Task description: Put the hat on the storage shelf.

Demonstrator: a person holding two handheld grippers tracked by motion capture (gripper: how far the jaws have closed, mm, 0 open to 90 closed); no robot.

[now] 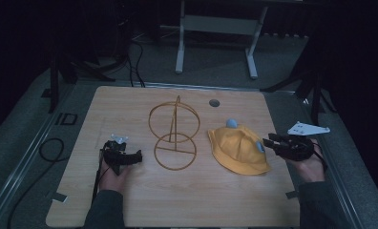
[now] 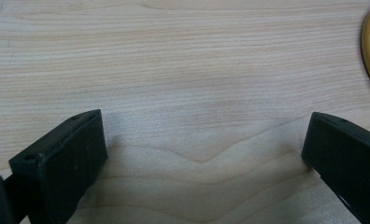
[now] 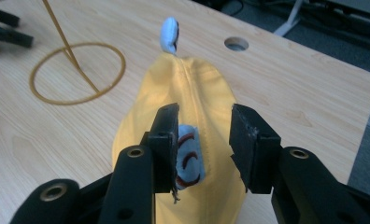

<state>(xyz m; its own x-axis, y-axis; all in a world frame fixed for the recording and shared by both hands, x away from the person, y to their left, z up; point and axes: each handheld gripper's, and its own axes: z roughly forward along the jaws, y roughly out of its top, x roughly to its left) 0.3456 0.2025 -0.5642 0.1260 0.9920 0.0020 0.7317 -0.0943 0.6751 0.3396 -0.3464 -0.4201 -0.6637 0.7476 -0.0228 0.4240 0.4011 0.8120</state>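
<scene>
Right gripper view shows the right gripper (image 3: 204, 135) spread over the yellow hat (image 3: 183, 98) near the desk's (image 1: 130, 205) right edge; the left gripper (image 2: 204, 154) is spread above bare wood.

Gold wire stand (image 1: 174, 136) on table (image 1: 130, 195)

readable text: none on any surface.
yellow hat (image 3: 183, 107): no letters; its pale blue patch (image 3: 190, 161) bears only red curved stitch marks, no words.
wooden table (image 1: 130, 200): bare grain around the hat, no label.
wire stand (image 1: 174, 138): no tag.
</scene>
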